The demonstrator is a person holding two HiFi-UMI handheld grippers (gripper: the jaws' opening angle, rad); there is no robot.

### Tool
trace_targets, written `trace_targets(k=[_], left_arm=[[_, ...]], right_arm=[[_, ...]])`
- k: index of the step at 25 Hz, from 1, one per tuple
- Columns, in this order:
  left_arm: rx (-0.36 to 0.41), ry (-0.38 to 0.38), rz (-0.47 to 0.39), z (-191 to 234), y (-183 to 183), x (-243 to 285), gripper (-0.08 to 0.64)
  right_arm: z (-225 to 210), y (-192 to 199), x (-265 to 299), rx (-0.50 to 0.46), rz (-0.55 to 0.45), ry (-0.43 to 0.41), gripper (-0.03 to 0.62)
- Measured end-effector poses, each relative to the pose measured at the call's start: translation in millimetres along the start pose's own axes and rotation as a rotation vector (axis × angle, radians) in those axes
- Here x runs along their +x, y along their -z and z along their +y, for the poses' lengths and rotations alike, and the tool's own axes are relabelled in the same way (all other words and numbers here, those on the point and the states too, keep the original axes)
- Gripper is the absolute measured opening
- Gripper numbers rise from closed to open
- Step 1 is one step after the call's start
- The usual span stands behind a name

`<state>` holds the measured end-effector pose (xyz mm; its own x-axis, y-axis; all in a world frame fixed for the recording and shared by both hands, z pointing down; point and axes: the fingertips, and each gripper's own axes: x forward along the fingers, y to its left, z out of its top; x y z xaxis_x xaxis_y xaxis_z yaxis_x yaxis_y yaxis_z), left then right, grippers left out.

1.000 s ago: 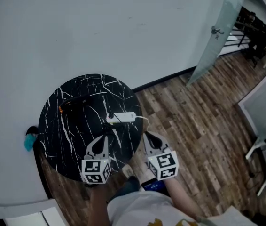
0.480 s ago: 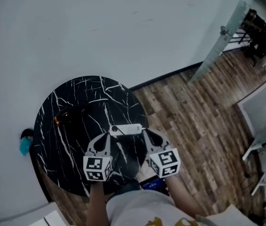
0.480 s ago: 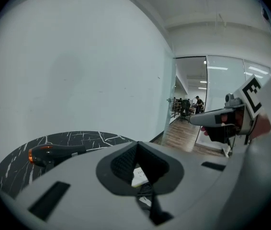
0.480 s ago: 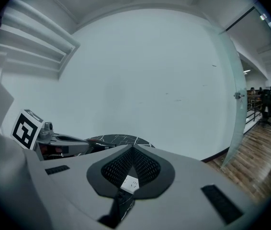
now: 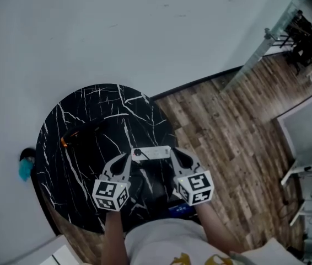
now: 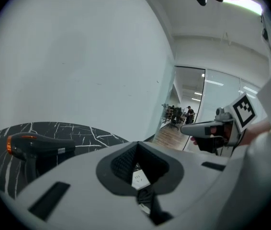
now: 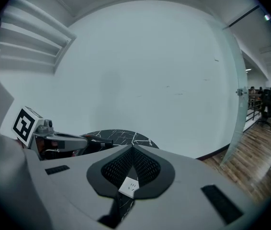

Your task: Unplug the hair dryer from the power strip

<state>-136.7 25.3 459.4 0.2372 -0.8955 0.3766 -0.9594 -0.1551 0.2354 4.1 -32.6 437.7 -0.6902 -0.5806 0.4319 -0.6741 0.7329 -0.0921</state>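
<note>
A round black marble table (image 5: 62, 170) stands against a pale wall (image 5: 145, 32) on a wood-plank floor (image 5: 227, 137). A black hair dryer (image 5: 81, 132) lies on the table's far left part. A white power strip (image 5: 155, 153) lies towards its right edge, with a dark plug at the strip's left end. The left tongs (image 5: 126, 162) and right tongs (image 5: 176, 155) are both closed and empty. A second ago they were at the table's near side; now they sit just beside the strip's two ends.

Pale wall (image 5: 117, 26); wood plank floor (image 5: 227, 126); round black marble table (image 5: 57, 170); glass partition (image 7: 235, 123).
</note>
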Motion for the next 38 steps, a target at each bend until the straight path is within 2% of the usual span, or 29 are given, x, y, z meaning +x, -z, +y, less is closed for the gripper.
trace_targets(k=[5,10,18,23,28,31,34,38], left_arm=[[0.032,-0.017,0.017,4,5,3,0.0],[0.042,-0.03,0.021,13,7,8,0.001],[0.039,-0.027,0.057,19,17,22,0.0],[0.055,0.003,0.112,18,31,31,0.001],[0.071,0.094,0.207,12,54,41,0.01],[0.089,0.127,0.269,13,70,45,0.068],[0.088,0.147,0.302,17,79,48,0.091],[0.097,0.195,0.349,20,88,56,0.109]], right_arm=[[3,0,5,-0.011,0.003,-0.015,-0.002],[1,1,16,-0.042,-0.007,-0.037,-0.002],[-3,14,32,-0.036,0.037,-0.069,-0.002],[1,19,40,-0.015,0.037,-0.144,-0.002],[4,31,50,-0.058,0.102,-0.205,0.0],[12,38,55,-0.076,0.168,-0.273,0.043],[11,50,65,-0.103,0.208,-0.307,0.081],[15,78,77,-0.239,0.298,-0.371,0.149]])
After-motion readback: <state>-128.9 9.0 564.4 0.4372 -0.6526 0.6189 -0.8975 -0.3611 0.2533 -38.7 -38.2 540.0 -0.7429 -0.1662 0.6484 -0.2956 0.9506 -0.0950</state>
